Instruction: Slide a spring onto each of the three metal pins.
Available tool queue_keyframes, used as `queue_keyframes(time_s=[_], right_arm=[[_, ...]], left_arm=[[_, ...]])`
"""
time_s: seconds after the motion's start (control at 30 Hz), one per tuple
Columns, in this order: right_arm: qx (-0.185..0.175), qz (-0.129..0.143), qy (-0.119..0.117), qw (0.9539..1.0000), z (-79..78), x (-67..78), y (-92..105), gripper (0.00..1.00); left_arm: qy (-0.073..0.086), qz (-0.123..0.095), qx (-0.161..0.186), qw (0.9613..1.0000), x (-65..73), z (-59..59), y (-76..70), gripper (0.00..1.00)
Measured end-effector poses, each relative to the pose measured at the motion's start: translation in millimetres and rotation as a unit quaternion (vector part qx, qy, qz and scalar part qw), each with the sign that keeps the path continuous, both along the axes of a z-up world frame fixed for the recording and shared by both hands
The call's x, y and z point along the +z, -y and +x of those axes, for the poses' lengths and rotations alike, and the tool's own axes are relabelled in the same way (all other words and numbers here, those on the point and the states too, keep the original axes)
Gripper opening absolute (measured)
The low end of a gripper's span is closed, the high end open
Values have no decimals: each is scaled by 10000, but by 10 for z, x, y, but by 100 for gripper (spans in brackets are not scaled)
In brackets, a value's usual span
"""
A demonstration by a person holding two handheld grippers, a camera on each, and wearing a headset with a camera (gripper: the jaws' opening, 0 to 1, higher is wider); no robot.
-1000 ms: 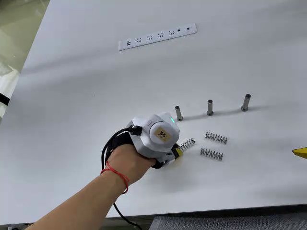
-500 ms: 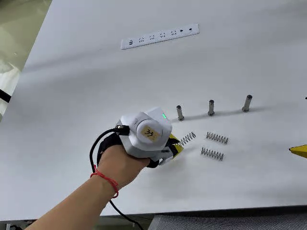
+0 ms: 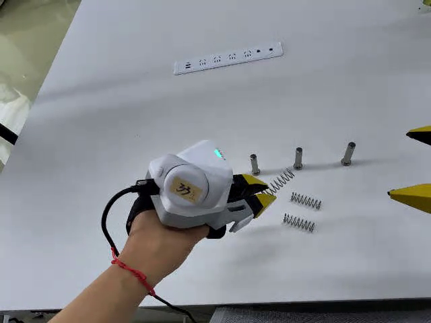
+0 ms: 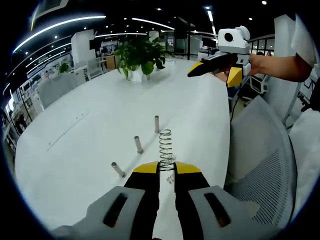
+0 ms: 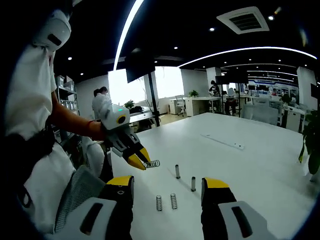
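Left jaws: your left gripper [image 3: 260, 194] has its jaws closed on one end of a spring [image 3: 280, 180]. The rest of the coil sticks out past the yellow tips.
Held spring: its free end points between the left pin [image 3: 254, 163] and the middle pin [image 3: 297, 158], and sits on neither.
Right jaws: your right gripper [image 3: 399, 165] has its jaws wide open and holds nothing. It's off to the right, well apart from the left one.
Pins: left, middle and right pin [image 3: 348, 153] stand upright in a row, all bare.
Loose springs: two loose springs [image 3: 305, 200] lie flat, side by side, just on your side of the pins.
Bench: white bench [image 3: 135, 121]. A power strip [image 3: 227, 58] lies on the far side, well apart from the pins.
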State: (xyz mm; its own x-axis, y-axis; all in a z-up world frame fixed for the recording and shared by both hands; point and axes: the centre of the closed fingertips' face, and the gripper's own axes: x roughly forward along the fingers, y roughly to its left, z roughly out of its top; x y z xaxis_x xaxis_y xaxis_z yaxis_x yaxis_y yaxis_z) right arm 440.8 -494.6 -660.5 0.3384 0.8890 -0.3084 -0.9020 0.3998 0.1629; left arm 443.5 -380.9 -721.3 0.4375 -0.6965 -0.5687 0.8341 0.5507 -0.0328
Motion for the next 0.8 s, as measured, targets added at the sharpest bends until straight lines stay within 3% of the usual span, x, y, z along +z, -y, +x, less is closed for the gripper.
queue_keyframes(time_s=[0.17, 0.23, 0.3, 0.4, 0.57, 0.67, 0.8], right_arm=[[-5, 479, -220, 9986, -15, 194, -214, 43], [-77, 758, -398, 9963, -5, 263, -283, 40], [-158, 1010, -405, 9939, 22, 337, -317, 38], [-209, 1365, -703, 9879, 30, 408, -352, 33], [-279, 1417, -917, 9853, 60, 368, -336, 28], [-315, 1607, -1106, 9803, 70, 383, -341, 26], [-244, 1569, -1122, 9809, 46, 369, -392, 24]], left_arm=[[176, -451, -43, 9988, 249, -38, 173, 7], [230, -645, -23, 9976, 347, -43, 235, 7], [293, -822, -23, 9962, 437, -46, 291, 7], [341, -1032, -11, 9941, 537, -48, 354, 7], [406, -1295, 22, 9907, 653, -56, 426, 7], [444, -1422, -17, 9888, 712, -76, 473, 7], [456, -1602, -39, 9860, 784, -83, 519, 7]])
